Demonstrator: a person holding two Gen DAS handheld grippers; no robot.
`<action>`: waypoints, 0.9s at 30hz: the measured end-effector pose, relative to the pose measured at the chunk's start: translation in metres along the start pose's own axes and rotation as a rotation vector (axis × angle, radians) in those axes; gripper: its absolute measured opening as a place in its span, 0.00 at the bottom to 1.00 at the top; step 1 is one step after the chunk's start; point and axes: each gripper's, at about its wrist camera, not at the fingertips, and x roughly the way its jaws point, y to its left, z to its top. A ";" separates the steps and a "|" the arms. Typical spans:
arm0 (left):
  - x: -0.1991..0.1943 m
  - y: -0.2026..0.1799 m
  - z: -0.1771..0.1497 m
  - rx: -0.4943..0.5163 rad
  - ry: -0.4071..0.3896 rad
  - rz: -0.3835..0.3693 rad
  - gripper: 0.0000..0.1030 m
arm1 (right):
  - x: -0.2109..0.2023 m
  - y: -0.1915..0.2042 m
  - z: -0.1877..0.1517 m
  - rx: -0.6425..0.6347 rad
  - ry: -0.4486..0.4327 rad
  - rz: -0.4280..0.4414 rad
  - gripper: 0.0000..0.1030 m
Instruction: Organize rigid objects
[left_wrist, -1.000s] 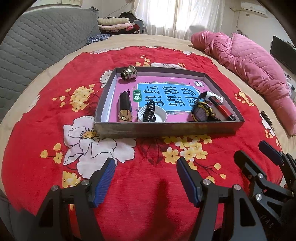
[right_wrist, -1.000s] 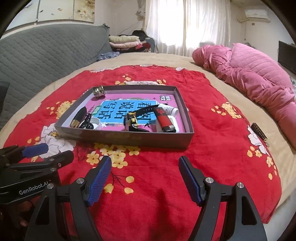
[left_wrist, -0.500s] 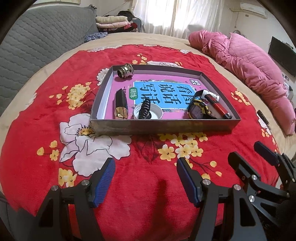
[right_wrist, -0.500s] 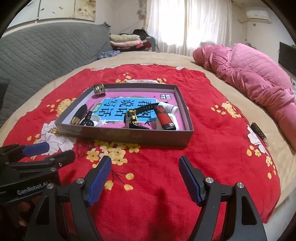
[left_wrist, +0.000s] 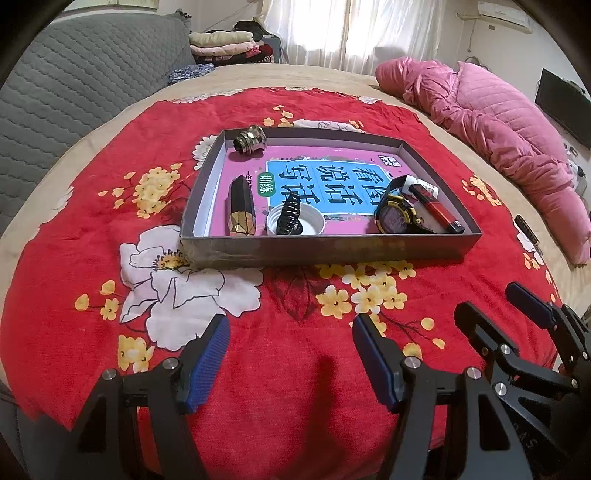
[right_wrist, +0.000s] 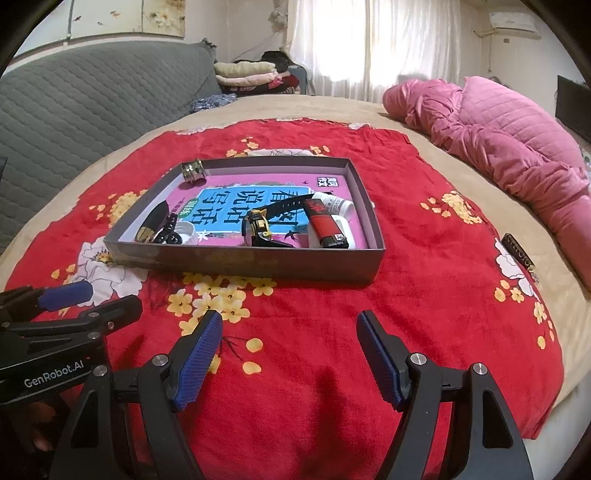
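In the grey tray on the red cloth we judge the watch light and stiff, best pinched across its case, while our left gripper and right gripper hover empty, jaws apart.

A red flowered blanket covers the middle of the bed. A pink quilted duvet lies bunched along its right side. Folded clothes are stacked at the far end beside a grey quilted headboard, with white curtains behind
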 end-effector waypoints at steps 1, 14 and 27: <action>0.000 0.000 0.000 0.001 0.000 0.001 0.66 | 0.000 -0.001 0.000 0.003 0.001 0.000 0.74; 0.000 0.002 0.001 -0.001 0.000 0.004 0.66 | 0.003 -0.010 0.000 0.045 0.009 -0.009 0.74; -0.001 0.004 0.002 -0.011 -0.012 -0.004 0.66 | 0.002 -0.011 0.001 0.053 0.001 -0.011 0.74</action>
